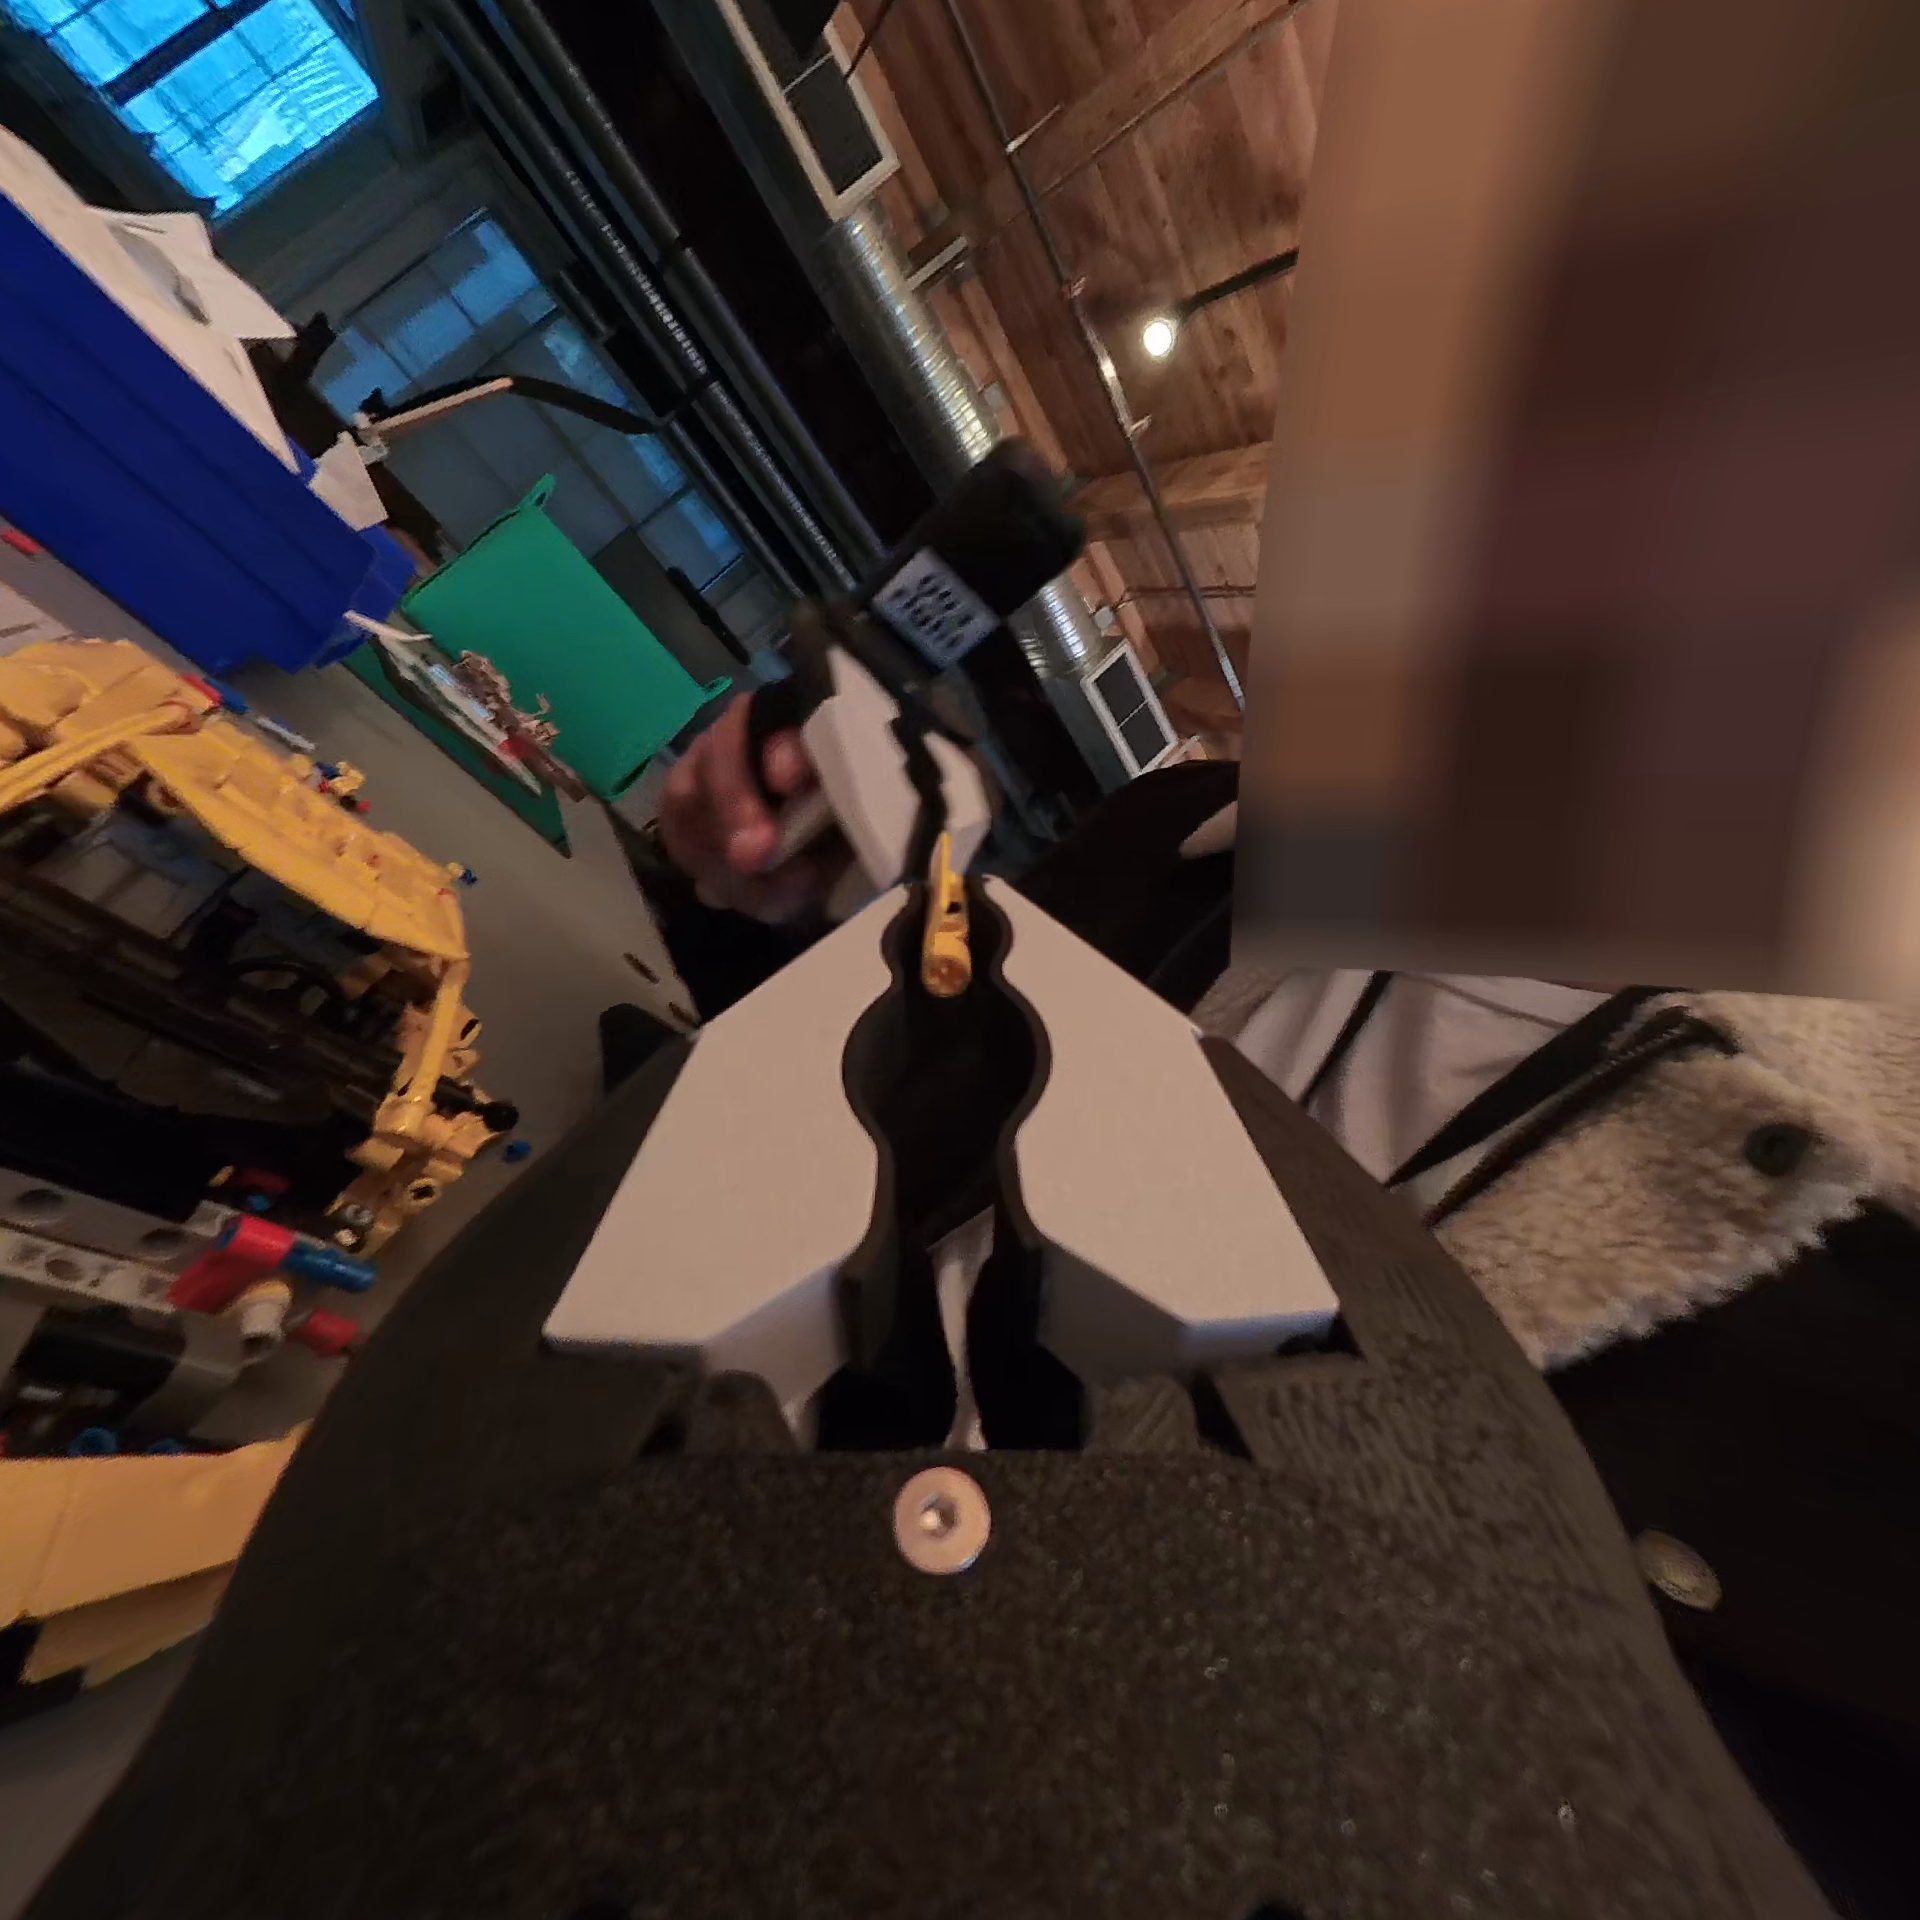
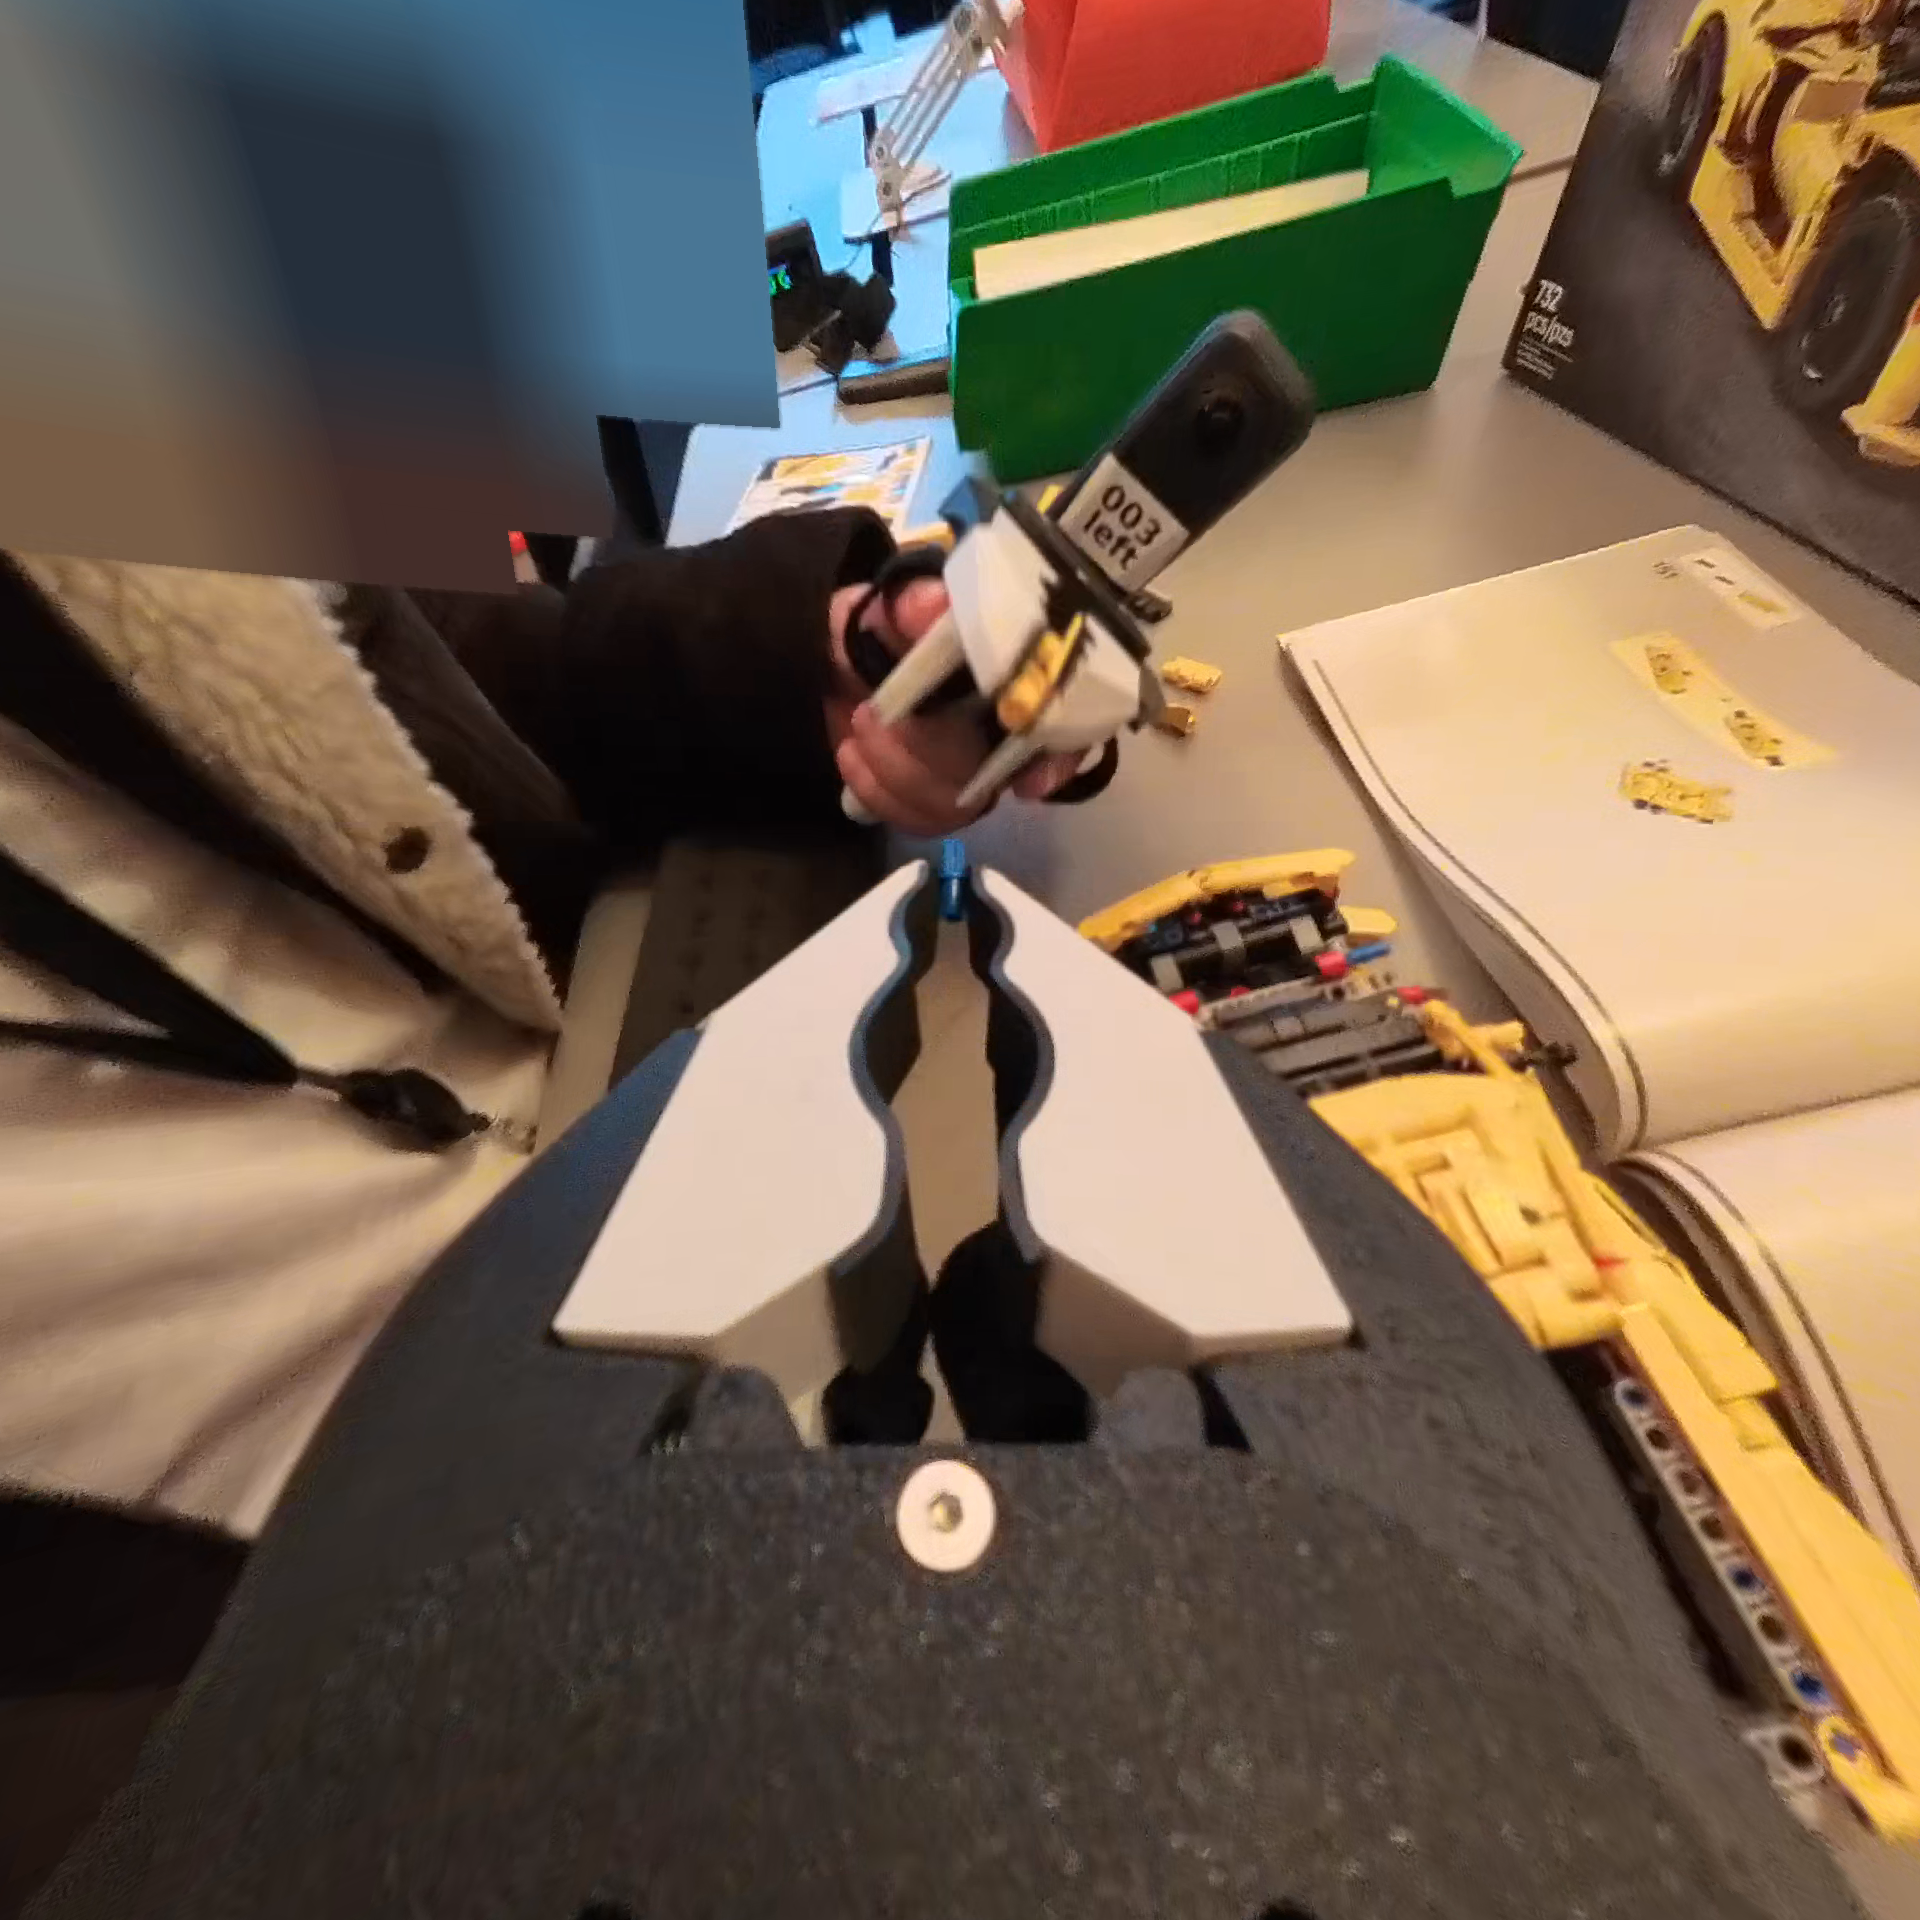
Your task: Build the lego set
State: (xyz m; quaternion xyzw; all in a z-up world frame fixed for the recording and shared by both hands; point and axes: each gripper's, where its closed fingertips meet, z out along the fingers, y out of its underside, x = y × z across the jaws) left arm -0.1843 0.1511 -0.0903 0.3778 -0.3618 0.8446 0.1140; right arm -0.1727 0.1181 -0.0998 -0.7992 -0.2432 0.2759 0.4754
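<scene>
My left claw (image 1: 943, 935) pinches a small yellow plastic lego piece (image 1: 945, 930) at its tips; my right claw (image 2: 951, 894) pinches a small blue lego pin (image 2: 951, 891). Both held mid-air above the grey table (image 2: 1351, 499), near the half-built yellow lego car (image 2: 1455, 1143).

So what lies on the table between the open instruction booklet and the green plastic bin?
Right wrist view: bare grey table between booklet and bin; only loose yellow pieces lie nearby.

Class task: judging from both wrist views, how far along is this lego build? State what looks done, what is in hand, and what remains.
Done: the yellow car body is largely assembled beside the open instruction booklet. In hand: the left gripper pinches a small yellow piece; the right gripper pinches a blue pin. Left: joining these and the loose yellow pieces on the table.
</scene>
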